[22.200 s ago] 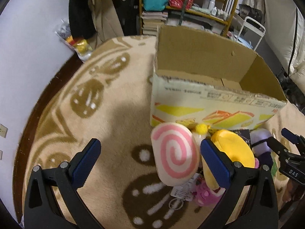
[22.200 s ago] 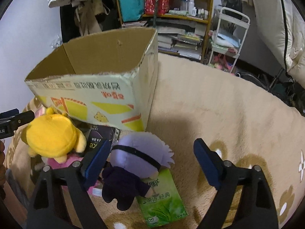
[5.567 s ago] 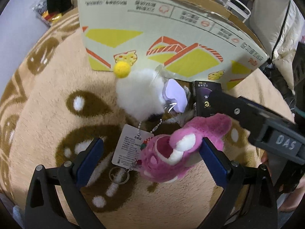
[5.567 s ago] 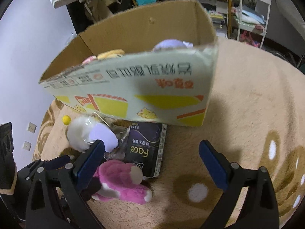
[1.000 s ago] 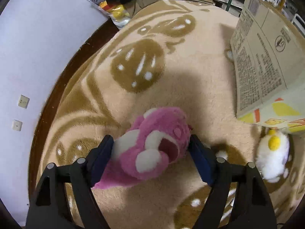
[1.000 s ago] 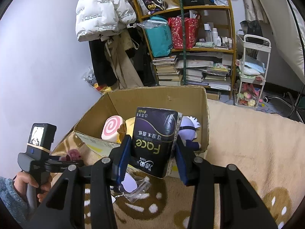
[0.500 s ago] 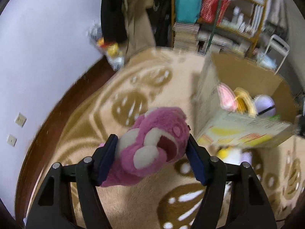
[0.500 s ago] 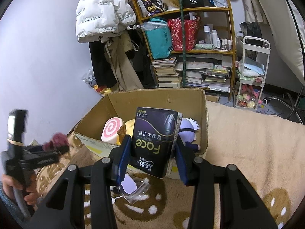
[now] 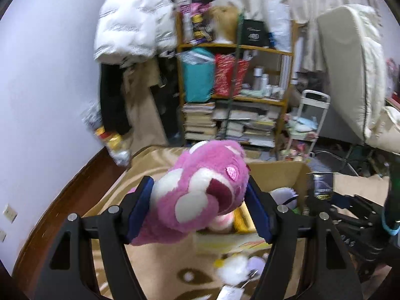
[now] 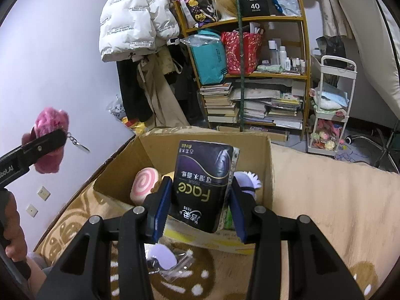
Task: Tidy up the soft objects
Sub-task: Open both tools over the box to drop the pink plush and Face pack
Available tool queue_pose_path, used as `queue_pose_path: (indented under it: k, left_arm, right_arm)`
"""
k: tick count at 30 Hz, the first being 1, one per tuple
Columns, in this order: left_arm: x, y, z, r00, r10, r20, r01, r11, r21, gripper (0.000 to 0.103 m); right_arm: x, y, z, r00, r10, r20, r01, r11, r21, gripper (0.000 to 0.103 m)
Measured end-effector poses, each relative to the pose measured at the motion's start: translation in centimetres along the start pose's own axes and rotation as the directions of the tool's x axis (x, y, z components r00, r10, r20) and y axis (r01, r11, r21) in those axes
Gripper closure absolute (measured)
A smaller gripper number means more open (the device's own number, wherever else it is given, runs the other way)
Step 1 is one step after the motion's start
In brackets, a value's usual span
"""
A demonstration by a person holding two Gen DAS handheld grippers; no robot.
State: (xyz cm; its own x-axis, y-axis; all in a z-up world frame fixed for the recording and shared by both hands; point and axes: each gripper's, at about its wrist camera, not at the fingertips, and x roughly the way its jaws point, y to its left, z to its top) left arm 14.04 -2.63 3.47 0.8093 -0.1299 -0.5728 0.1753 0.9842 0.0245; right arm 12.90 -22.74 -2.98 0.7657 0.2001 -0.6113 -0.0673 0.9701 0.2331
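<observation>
My left gripper (image 9: 198, 207) holds a pink plush bear (image 9: 205, 195) between its blue pads, raised above the near-left side of the open cardboard box (image 9: 275, 172); its jaws are opening slightly while the pads still press the fur. In the right wrist view the bear (image 10: 50, 125) hangs at far left with a keychain dangling. My right gripper (image 10: 200, 200) is shut on a black tissue pack (image 10: 202, 182) held over the box (image 10: 160, 147). Inside lie a pink swirl cushion (image 10: 143, 182) and a purple-haired doll (image 10: 246, 178).
A white fluffy plush (image 9: 235, 271) and a bagged lavender item (image 10: 162, 258) lie on the beige rug (image 10: 325, 200) before the box. Behind stand a crowded shelf (image 10: 250, 75), hanging coats (image 10: 132, 20) and a white cart (image 10: 330, 115). A person's hand (image 10: 12, 230) grips the left handle.
The left gripper has risen with the pink bear and tipped upward, so shelves now fill its view instead of rug. The right gripper has stayed still with the tissue pack.
</observation>
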Motion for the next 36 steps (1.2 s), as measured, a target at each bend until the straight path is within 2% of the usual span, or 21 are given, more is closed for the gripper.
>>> queue_pose_path:
  k: [5,11,15,17,19,23,25,28,31,36]
  left_arm:
    - [2.4,-2.6,-0.2,0.999,-0.054,-0.009,0.054,0.997,0.049,0.031]
    - [5.4,-2.9,-0.5,0.996,-0.078,-0.049,0.079,0.997,0.012,0.028]
    - [6.6,-3.1,-1.2,0.994,-0.079,-0.078,0.080,0.997,0.016,0.024]
    - [6.8,-3.3,-1.4,0.996,-0.050,-0.075,0.053,0.998,0.037,0.024]
    - [6.8,-3.3,-1.5,0.997,-0.023,-0.076,0.027,0.998,0.061,0.016]
    - [6.3,-2.7,-1.5,0.997,-0.024,-0.080,0.027,0.999,0.039,0.012]
    - [5.9,-2.3,-1.4,0.996,-0.020,-0.083,0.022,0.999,0.026,0.008]
    - [5.0,-1.4,-1.5,0.996,-0.013,-0.089,0.014,1.000,0.011,0.007]
    - [3.9,-0.6,-1.8,0.995,-0.018,-0.103,0.017,1.000,-0.019,0.004]
    - [1.8,0.8,-2.4,0.992,-0.033,-0.124,0.027,0.998,-0.054,0.003]
  right_arm:
    - [0.4,-0.5,0.1,1.000,0.012,0.017,-0.012,1.000,0.028,0.056]
    - [1.0,-1.0,-0.1,1.000,-0.002,0.031,0.001,0.999,0.039,0.054]
    - [1.6,-1.3,-0.1,1.000,0.015,0.017,-0.016,0.999,0.050,0.052]
    - [2.1,-1.4,-0.2,1.000,0.019,-0.001,-0.018,0.998,0.054,0.051]
    - [2.3,-1.6,-0.2,1.000,0.019,-0.010,-0.019,0.998,0.063,0.046]
    - [1.6,-1.9,-0.3,1.000,0.003,0.010,-0.004,0.997,0.074,0.036]
    - [1.0,-2.2,-0.1,1.000,-0.001,0.019,-0.001,0.996,0.086,0.025]
    - [-0.3,-2.2,-0.1,0.999,-0.005,0.045,0.000,0.995,0.102,0.015]
    - [-1.4,-1.8,-0.2,0.999,-0.006,0.052,0.000,0.995,0.102,0.010]
    - [-3.2,-0.5,-0.9,0.999,-0.014,0.047,0.010,0.997,0.071,0.005]
